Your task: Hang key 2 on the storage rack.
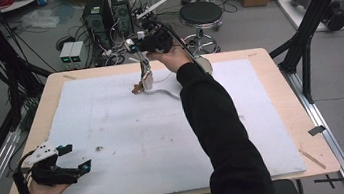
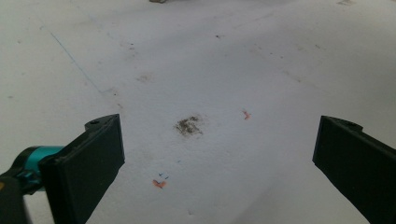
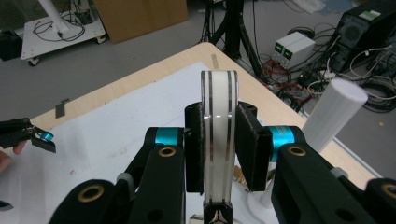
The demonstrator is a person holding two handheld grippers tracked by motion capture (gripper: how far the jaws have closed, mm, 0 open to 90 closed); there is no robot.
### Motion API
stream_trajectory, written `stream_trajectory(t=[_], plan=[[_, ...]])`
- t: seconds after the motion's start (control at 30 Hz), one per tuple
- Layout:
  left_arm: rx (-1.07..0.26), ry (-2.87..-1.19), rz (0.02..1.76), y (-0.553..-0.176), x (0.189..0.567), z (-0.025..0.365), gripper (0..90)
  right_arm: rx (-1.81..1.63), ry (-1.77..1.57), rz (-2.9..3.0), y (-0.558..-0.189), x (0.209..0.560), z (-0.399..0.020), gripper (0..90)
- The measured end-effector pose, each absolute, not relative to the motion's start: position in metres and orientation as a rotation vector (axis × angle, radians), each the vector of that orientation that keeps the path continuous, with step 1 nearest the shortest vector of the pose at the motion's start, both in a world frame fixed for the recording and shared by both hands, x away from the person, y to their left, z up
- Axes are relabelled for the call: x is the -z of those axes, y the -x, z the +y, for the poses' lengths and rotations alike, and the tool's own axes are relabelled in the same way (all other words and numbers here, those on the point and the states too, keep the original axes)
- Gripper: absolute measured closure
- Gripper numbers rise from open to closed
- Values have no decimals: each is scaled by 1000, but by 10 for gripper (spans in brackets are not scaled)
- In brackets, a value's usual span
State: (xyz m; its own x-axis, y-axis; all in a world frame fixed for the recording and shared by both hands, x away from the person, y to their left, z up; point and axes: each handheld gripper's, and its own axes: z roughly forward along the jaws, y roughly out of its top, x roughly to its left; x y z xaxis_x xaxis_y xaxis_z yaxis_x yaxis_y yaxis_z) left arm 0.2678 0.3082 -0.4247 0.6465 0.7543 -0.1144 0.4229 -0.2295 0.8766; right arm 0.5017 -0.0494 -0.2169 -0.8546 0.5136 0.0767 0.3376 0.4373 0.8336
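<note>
A white strap [image 3: 218,140] stands clamped upright in the right tongs [image 3: 219,144] at the worktop's [image 1: 270,94] twelve o'clock edge; the left tongs [image 2: 219,158], jaws wide apart, hover over the white sheet [image 2: 210,70] at eight o'clock.

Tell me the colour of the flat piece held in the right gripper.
White piece with thin dark stripes along its edge, clearest in the right gripper view.

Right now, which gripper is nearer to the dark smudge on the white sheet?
Left. The left gripper hovers open just beside the dark smudge, near the table's front-left. The right gripper is far off at the back edge, shut on a white strip.
</note>
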Motion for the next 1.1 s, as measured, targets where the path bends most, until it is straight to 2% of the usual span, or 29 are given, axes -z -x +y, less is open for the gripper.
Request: stream_trajectory(t=[0.63,1.1], plan=[[-413,-1857,928,-269,425,310,25,-1347,-745,2477,-525,185,-35,741],[-410,-1838,921,-268,423,311,25,-1293,-786,2475,-543,184,-29,741]])
